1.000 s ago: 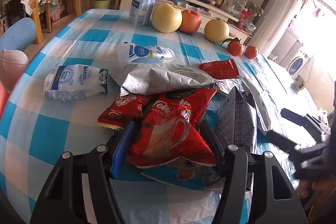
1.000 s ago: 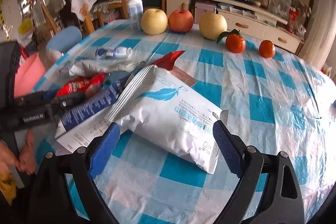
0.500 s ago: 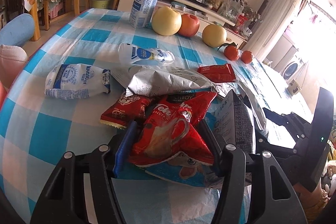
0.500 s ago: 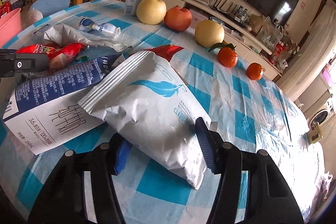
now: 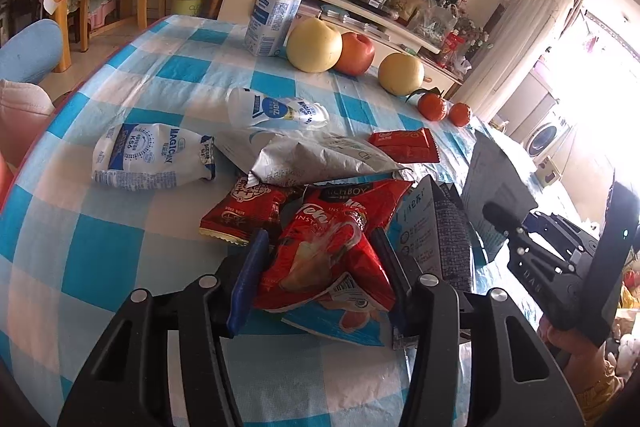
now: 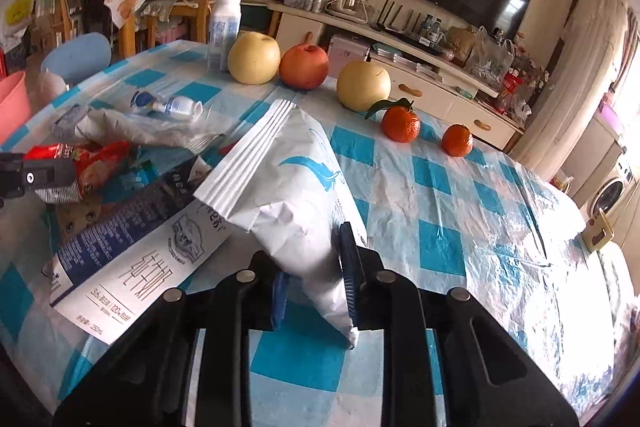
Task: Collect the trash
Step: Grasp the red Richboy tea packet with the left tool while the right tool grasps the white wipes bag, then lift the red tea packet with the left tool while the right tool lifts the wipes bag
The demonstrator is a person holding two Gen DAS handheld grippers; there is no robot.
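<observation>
Wrappers lie heaped on a blue-checked tablecloth (image 5: 100,247). My left gripper (image 5: 319,239) has its jaws closing, and its blue pads press the crumpled red instant-drink packet (image 5: 320,267), which lies on a blue packet (image 5: 332,327). My right gripper (image 6: 312,267) also has its jaws closing and pinches the near end of a white bag with a blue feather (image 6: 288,179), whose far end tilts up. Beside that bag lies a flattened milk carton (image 6: 132,251). A small red packet (image 5: 244,215), a silvery bag (image 5: 320,159), a white pouch (image 5: 148,157) and a crushed bottle (image 5: 276,109) lie loose.
Two pears (image 6: 254,59), an apple (image 6: 304,67) and two tangerines (image 6: 400,125) line the far side, beside an upright milk bottle (image 5: 276,15). A red wrapper (image 5: 404,145) lies near them. A pink bin (image 6: 12,103) and a blue stool (image 6: 76,55) stand off the table's left edge.
The right jaws have drawn in from wide apart onto the white bag, and its far end has risen. The left jaws have narrowed and bunched the red packet.
</observation>
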